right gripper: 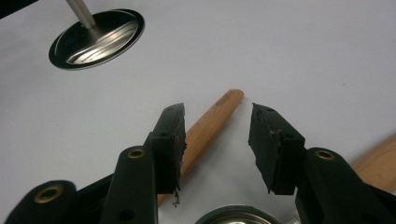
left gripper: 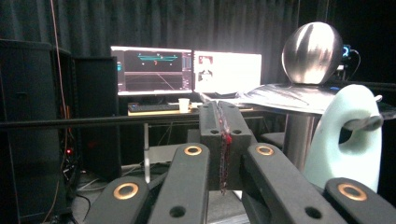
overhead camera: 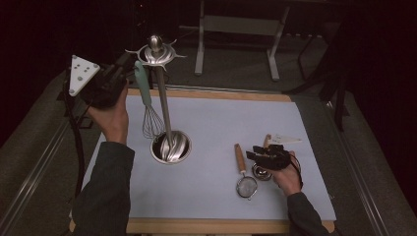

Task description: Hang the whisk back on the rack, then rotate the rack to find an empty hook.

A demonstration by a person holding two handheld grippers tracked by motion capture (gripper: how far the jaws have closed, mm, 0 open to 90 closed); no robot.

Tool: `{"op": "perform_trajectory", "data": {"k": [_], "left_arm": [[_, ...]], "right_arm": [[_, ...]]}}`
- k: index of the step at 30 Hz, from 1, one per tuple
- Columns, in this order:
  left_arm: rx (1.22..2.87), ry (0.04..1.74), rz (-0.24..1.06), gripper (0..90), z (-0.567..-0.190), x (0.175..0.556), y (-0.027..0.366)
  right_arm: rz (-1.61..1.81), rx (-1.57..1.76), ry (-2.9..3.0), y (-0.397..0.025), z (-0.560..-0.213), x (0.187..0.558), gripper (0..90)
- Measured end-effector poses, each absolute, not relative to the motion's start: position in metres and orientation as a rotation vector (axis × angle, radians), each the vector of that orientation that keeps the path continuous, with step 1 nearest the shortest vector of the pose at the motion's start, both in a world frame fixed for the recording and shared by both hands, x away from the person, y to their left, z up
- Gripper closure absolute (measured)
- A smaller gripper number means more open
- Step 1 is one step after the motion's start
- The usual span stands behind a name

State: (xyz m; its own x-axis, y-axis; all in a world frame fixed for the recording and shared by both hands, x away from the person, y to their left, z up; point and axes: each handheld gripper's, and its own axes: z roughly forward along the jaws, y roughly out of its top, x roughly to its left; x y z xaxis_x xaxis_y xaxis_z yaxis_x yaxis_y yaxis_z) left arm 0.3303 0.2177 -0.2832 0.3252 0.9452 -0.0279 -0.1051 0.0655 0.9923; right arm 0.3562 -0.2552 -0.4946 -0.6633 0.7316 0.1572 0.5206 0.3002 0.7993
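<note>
**Hanging whisk, tools apart**

Hanging by its mint handle from the steel rack (overhead camera: 162, 98), whisk (overhead camera: 149, 110) just beside left tool (overhead camera: 123, 73), pads pressed together on nothing. Hovering over small strainer (overhead camera: 245, 178) on the bench (overhead camera: 211, 128), right tool (right gripper: 216, 140) spread wide, wooden handle (right gripper: 210, 126) lying between its pads, untouched.

Room dark; black curtains (left gripper: 187, 21) hang behind. Bench (overhead camera: 236, 96) has a wooden edge and carries a pale blue-grey mat (overhead camera: 216, 147), lit from above. Grey carpet floor (overhead camera: 236, 69) beyond it. A grey metal frame stand (overhead camera: 238, 24) rests on that floor. Two lit monitors (left gripper: 187, 70) on a far desk, with a keyboard (left gripper: 149, 107) and a paper cup (left gripper: 184, 105). Black cabinet (left gripper: 32, 126) at one side.
</note>
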Motion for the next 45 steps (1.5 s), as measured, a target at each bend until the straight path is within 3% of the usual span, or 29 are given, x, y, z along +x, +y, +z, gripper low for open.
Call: {"op": "perform_trajectory", "data": {"k": [21, 45], "left_arm": [[1.26, 0.96, 0.972, 86.9, -0.309, 0.323, 0.239], [1.419, 1.065, 0.896, 81.0, -0.401, 0.309, 0.249]], "right_arm": [[1.304, 1.17, 2.314, -0.262, -0.493, 0.357, 54.5], [1.316, 1.163, 2.3, -0.266, -0.488, 0.354, 53.9]]}}
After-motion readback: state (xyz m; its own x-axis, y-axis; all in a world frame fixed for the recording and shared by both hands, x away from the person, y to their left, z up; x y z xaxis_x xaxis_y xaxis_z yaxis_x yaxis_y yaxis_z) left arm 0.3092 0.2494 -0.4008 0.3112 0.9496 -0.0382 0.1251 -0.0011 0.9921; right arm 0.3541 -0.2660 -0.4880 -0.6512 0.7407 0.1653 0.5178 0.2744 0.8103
